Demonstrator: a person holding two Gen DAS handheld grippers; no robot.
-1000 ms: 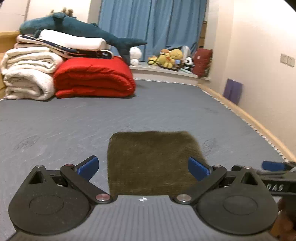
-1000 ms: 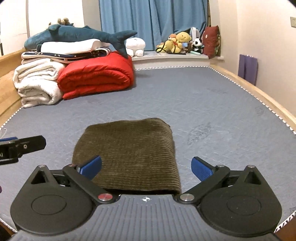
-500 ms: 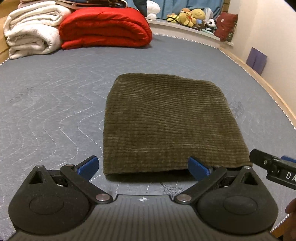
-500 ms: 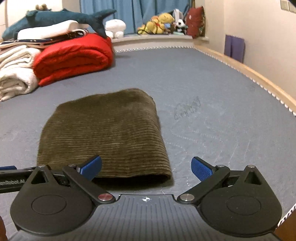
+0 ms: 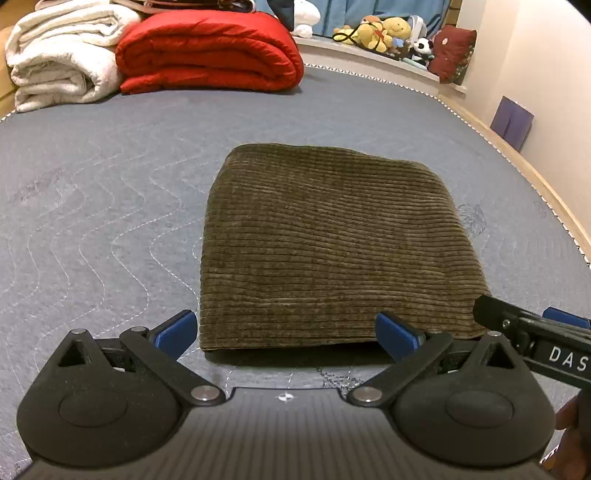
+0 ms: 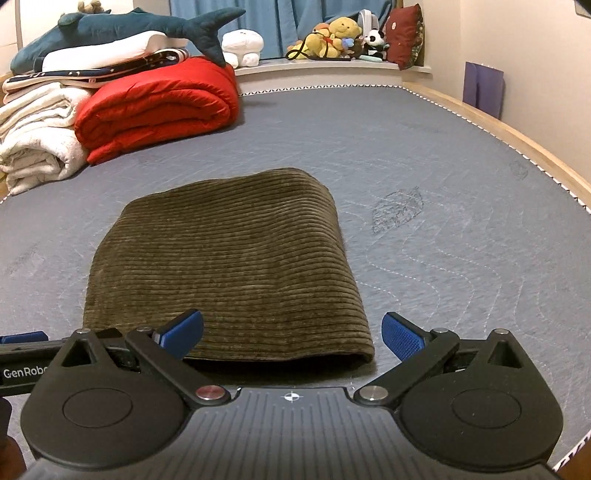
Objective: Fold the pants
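Observation:
Olive-brown corduroy pants (image 5: 332, 243) lie folded into a flat rectangle on the grey quilted mattress (image 5: 92, 206); in the right wrist view the pants (image 6: 229, 266) fill the centre. My left gripper (image 5: 286, 332) is open just short of the fold's near edge, nothing between its blue pads. My right gripper (image 6: 291, 332) is open too, at the near right corner of the fold, holding nothing. Each gripper shows at the edge of the other's view: the right gripper (image 5: 532, 332) at the left wrist view's right side, the left gripper (image 6: 22, 354) at the right wrist view's left edge.
A rolled red quilt (image 5: 207, 55) and stacked white blankets (image 5: 59, 59) sit at the far left of the mattress, a plush shark (image 6: 122, 29) on top. Stuffed toys (image 6: 332, 37) line the window ledge. A wooden bed rim (image 6: 517, 136) runs along the right, beside the wall.
Both grippers have pulled back and tipped down toward the folded pants, which now fill more of each view. The pants lie still and both grippers stay open.

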